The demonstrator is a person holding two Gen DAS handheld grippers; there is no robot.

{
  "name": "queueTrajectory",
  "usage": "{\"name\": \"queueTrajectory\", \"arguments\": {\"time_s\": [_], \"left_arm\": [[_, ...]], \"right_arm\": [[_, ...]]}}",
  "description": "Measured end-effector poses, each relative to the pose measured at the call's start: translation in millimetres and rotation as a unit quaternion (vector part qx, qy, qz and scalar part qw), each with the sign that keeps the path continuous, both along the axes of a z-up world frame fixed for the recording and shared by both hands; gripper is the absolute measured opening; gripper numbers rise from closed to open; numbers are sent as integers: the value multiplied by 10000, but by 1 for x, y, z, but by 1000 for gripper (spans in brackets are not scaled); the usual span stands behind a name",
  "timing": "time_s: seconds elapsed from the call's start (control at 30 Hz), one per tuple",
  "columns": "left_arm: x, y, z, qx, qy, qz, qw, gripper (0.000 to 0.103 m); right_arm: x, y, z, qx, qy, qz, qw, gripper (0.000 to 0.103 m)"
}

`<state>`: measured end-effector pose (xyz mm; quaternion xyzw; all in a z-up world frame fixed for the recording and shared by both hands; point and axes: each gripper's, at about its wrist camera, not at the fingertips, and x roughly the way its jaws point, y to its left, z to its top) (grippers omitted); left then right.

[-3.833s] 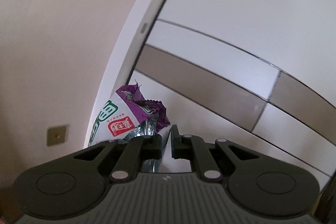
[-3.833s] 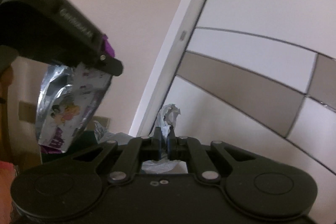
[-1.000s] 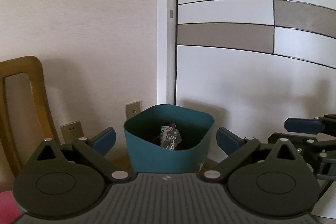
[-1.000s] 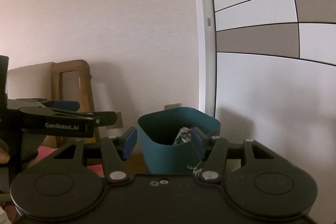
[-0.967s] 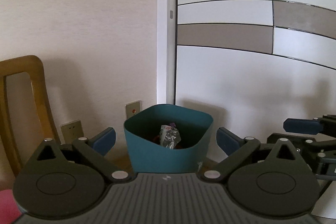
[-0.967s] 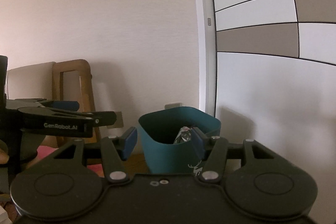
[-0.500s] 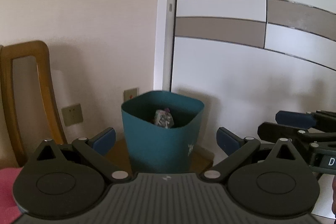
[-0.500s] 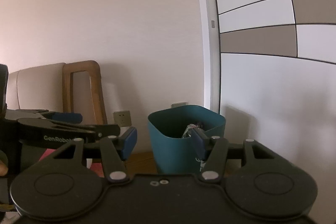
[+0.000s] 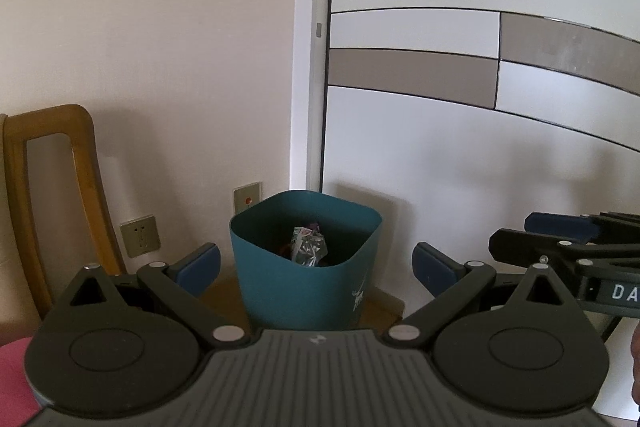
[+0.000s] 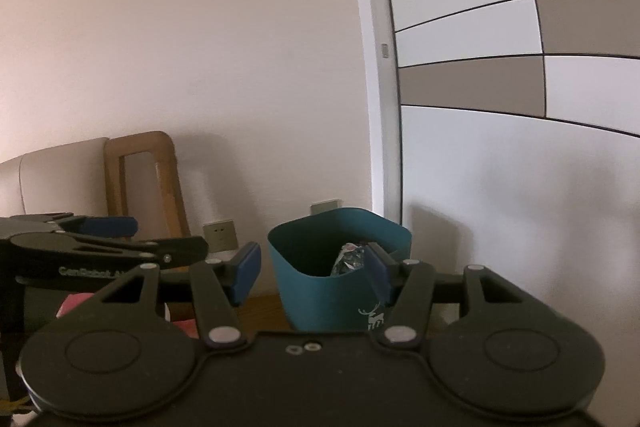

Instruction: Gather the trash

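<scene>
Wooden and golden-brown, a chair back is standing at the far left of the left wrist view, leaning close to a pale wall. Just to its right, low on that wall, a beige wall socket is sitting, and a second small wall plate with a red dot is showing just behind the bin. Low in this view, the left gripper is reaching forward with its two blue-padded fingers standing wide apart and nothing between them.

Framed in the gap between those fingers, a teal trash bin is standing on the floor near the wall, where the wall is meeting a white door frame. Crumpled wrappers, silvery with a touch of purple, are lying inside the bin, below its rim. A small white deer mark is showing on the bin's front right side. To the right, a white door with grey-brown panels is filling the rest of the view. At the far right edge, the right gripper is showing from the side.

In the right wrist view, a cream sofa cushion is showing at the left, beside the same chair. The right gripper is holding its blue pads spread wide, empty, with the bin standing beyond them and the wrappers resting inside it.
</scene>
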<state>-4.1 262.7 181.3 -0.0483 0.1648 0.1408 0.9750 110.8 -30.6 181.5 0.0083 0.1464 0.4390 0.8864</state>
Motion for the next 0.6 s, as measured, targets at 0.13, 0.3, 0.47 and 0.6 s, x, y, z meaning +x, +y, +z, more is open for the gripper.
{"name": "queueTrajectory", "arguments": {"time_s": [0.13,0.3,0.47,0.6], "left_arm": [[0,-1,8,-58,12,-32,10000,103],[0,0,10,-82,-2,-45,10000,103],[-1,-2,15,-61,0,-52,10000,103],[-2,-4,18,-49,-7,-58,10000,103]], "right_arm": [[0,-2,3,12,17,7,10000,56],[-4,-3,9,41,-20,-2,10000,56],[-8,-4,11,24,-42,-24,10000,56],[-9,-3,12,12,-58,-16,10000,56]]}}
